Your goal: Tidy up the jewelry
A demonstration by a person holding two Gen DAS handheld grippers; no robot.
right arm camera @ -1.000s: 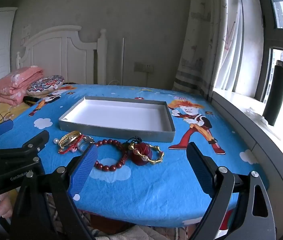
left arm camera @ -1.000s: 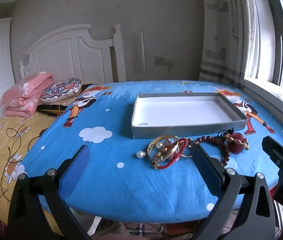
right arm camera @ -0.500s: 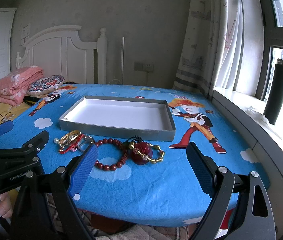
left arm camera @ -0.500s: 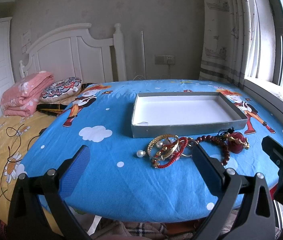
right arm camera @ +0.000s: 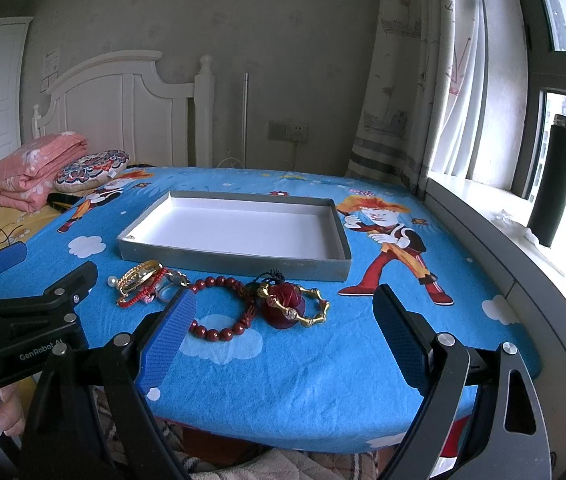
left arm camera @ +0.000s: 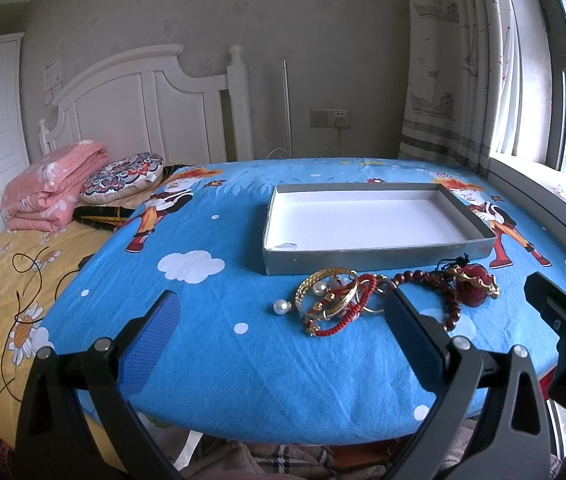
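- The left gripper (left arm camera: 281, 316) hangs over the near edge of the table (left arm camera: 211, 344), its jaws spread wide and holding nothing.
- Just ahead of it and a little toward its right finger lies a loose pearl (left arm camera: 281, 306), and touching that, a tangle of gold bangles (left arm camera: 329, 286) and red cord bracelets (left arm camera: 343, 316). This heap sits nearer the left gripper than the right one.
- Further right, a red bead bracelet (right arm camera: 223, 308) lies flat as an open loop, its right side touching a dark red pendant (right arm camera: 285, 300) with a gold bamboo-style bangle (right arm camera: 313, 306) draped over it.
- The right gripper (right arm camera: 283, 332) is also spread wide and empty. The pendant and bead loop lie straight ahead between its fingers, so this hand looks the better placed for them.
- All the jewelry forms a row running left to right, parallel to the near wall of the grey box (right arm camera: 239, 266) and just in front of it.
- The box is empty, its long side across the view, directly beyond the row. So I judge any carry will be a short lift forward over that near wall.
- Nothing is yet in the box; the sorting looks not yet started.
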